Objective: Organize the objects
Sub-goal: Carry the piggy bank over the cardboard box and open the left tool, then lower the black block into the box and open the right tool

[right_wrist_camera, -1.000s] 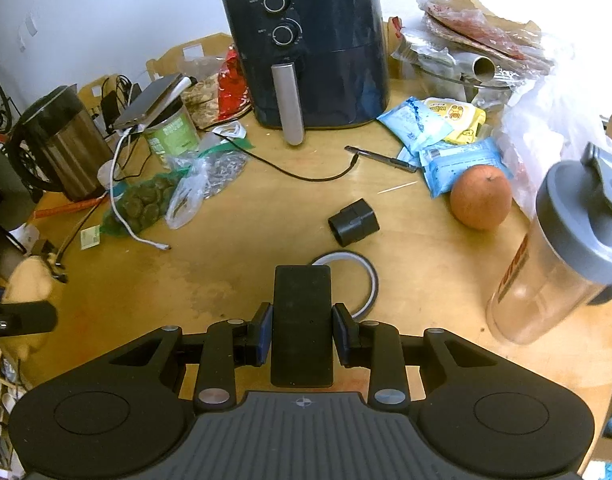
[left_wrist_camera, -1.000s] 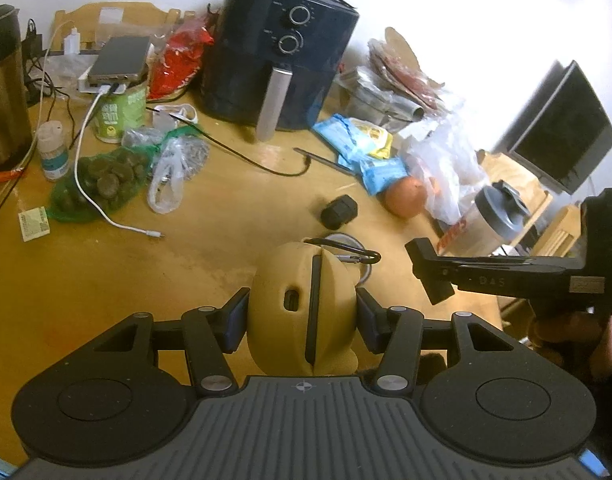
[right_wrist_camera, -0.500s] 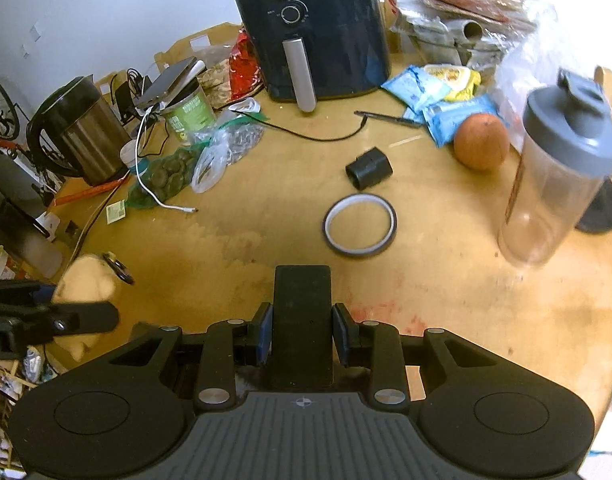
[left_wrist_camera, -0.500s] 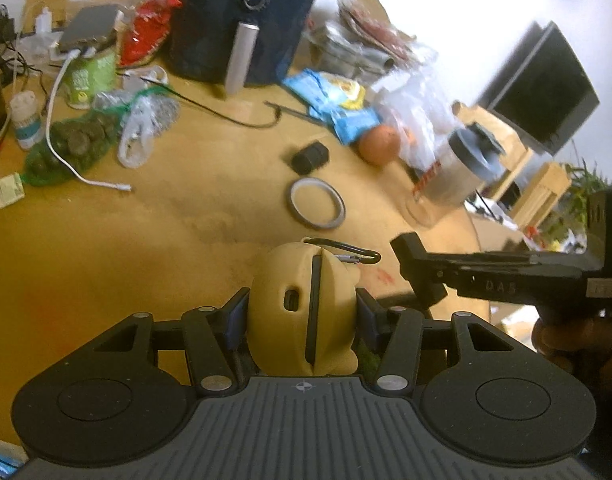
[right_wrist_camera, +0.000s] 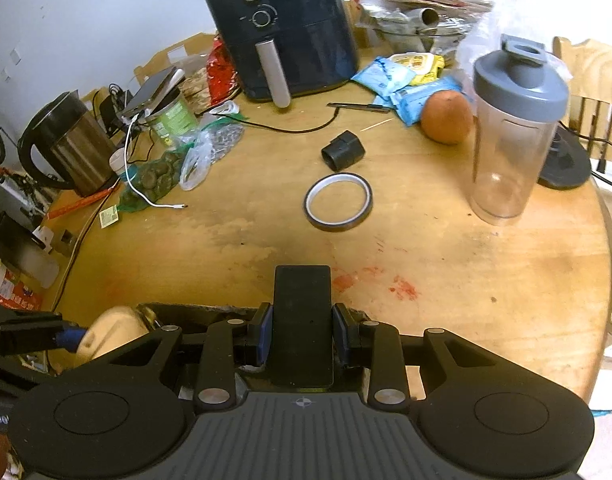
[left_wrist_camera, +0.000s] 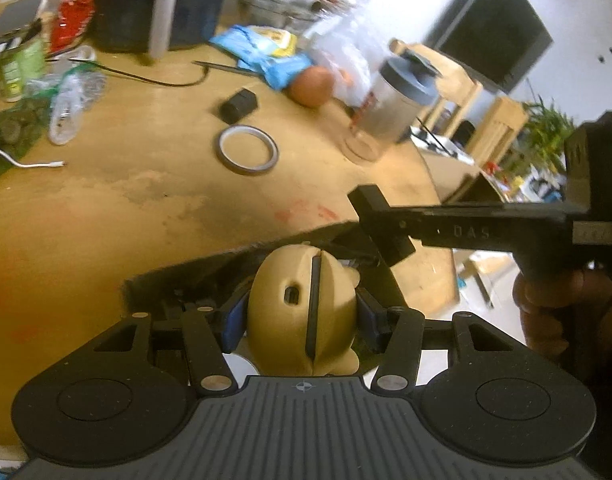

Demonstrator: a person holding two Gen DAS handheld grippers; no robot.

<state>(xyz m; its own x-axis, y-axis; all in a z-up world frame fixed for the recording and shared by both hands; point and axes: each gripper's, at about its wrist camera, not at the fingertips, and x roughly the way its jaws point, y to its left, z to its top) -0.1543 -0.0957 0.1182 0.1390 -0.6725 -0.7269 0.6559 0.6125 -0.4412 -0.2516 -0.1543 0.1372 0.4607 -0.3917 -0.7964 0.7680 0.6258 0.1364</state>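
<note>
Bright glare, blurred fisheye edges

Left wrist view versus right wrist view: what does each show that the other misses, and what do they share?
Only the left wrist view: the left gripper shut on a tan rounded case, the black screen and the plant beyond the table.
Only the right wrist view: the right gripper shut on a flat black block, the steel kettle, the whole air fryer.
Both: tape ring, orange, shaker bottle, small black adapter, and a dark open container beneath the grippers.
</note>
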